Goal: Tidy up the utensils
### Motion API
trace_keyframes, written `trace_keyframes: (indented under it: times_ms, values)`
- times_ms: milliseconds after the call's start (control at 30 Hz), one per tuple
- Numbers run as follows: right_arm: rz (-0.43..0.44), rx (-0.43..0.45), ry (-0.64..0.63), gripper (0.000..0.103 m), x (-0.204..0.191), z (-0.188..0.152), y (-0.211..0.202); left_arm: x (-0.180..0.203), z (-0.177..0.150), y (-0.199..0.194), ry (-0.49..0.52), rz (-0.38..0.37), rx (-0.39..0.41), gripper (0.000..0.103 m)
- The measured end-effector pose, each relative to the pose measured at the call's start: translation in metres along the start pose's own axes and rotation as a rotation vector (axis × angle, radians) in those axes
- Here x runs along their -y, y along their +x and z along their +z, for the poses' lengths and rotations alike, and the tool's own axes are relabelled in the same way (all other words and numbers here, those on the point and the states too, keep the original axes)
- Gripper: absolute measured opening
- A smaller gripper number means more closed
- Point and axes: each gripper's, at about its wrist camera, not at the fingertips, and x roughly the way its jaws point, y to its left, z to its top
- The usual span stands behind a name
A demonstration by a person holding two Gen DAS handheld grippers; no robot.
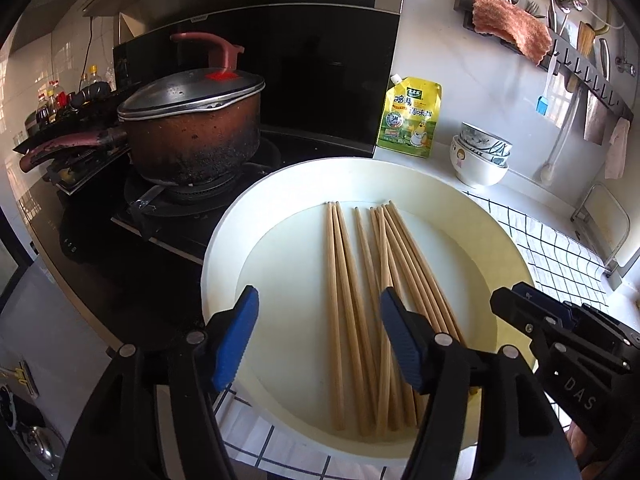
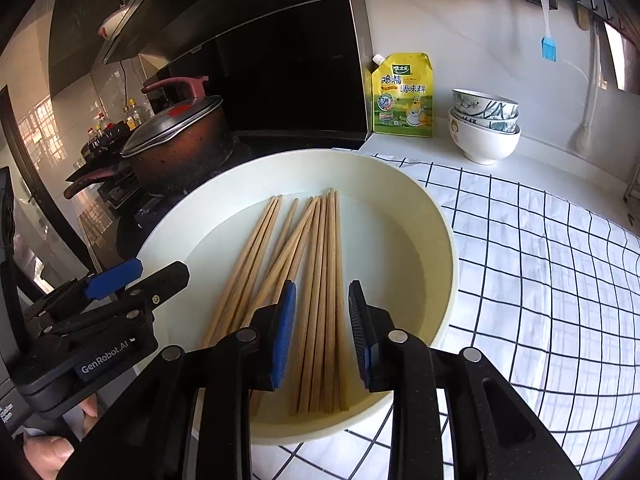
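Note:
Several wooden chopsticks point(image 1: 360, 300) lie side by side in a round white basin point(image 1: 224, 248) on a checked cloth. My left gripper point(image 1: 320, 340) is open and empty, held over the basin's near rim with its blue pads either side of the chopsticks' near ends. My right gripper point(image 2: 322, 332) is open and empty, above the near ends of the chopsticks point(image 2: 320, 280) in the basin point(image 2: 440, 240). Each gripper shows at the edge of the other's view: the right one point(image 1: 560, 328) and the left one point(image 2: 120, 288).
A scorched pot with a lid point(image 1: 192, 128) sits on the stove at the left. A yellow seasoning pouch point(image 1: 410, 118) and stacked bowls point(image 1: 480, 156) stand behind the basin. A wall rail point(image 1: 580, 64) holds a cloth, hooks and utensils. The checked cloth point(image 2: 540, 280) covers the counter at the right.

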Motion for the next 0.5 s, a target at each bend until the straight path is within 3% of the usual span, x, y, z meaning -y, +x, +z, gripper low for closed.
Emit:
trace_keyframes:
  times_ms: [133,500]
  values:
    - [0.009,0.006,0.008,0.035,0.000,-0.005,-0.005,0.002,-0.002,-0.007,0.007,0.005,0.004,0.066]
    - [-0.003,0.035,0.021,0.041,0.004,-0.013,-0.020,0.009,-0.008,-0.019,0.026,0.038,0.013,0.074]
